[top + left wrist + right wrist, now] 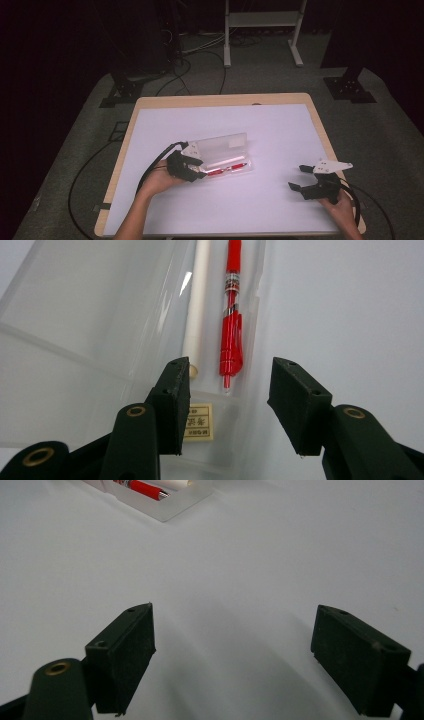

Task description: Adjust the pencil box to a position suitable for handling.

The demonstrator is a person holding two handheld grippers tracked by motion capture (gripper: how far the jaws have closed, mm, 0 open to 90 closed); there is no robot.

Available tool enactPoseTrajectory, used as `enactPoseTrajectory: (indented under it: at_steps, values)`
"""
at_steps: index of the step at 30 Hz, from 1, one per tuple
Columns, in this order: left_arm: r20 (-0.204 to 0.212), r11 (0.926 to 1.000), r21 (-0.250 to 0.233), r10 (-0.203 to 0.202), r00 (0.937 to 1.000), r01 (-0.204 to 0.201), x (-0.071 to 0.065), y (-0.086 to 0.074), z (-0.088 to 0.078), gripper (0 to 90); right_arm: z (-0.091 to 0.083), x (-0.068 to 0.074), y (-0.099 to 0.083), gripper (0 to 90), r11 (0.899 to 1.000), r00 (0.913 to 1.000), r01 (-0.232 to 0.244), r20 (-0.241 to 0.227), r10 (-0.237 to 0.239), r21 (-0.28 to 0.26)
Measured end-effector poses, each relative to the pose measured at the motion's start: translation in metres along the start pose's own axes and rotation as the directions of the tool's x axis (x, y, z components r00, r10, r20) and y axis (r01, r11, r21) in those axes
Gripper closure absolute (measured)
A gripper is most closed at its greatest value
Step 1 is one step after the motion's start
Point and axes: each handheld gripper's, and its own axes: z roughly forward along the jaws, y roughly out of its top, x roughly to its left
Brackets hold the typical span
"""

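Note:
A clear plastic pencil case lies open on the white table top, its lid folded back on the far side. In its tray lie a red pen and a white stick, side by side. My left gripper is at the case's left end. Its jaws stand apart on either side of the tray's end, above a small yellow label, and press on nothing. My right gripper is open over bare table at the right, with a corner of the case far ahead of it.
The table's wooden rim shows along its right and far sides. A black cable trails from the left gripper over the left edge. On the floor beyond stand a white frame and dark stand feet.

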Motion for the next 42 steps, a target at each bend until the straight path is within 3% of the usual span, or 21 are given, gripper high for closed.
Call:
enactPoseTrajectory:
  at_steps: [14,42]
  values:
    - [0.003,0.9997,-0.02,-0.014,0.9999,0.014,-0.003,-0.006,-0.003,49.2,0.0,0.0,0.0,16.8,1.0,1.0,-0.003,0.0,0.003,0.003]
    - [-0.016,0.9949,-0.098,-0.027,0.9995,0.026,-0.017,-0.024,-0.028,43.4,0.001,0.0,0.0,16.8,1.0,1.0,-0.009,0.002,0.009,0.004]
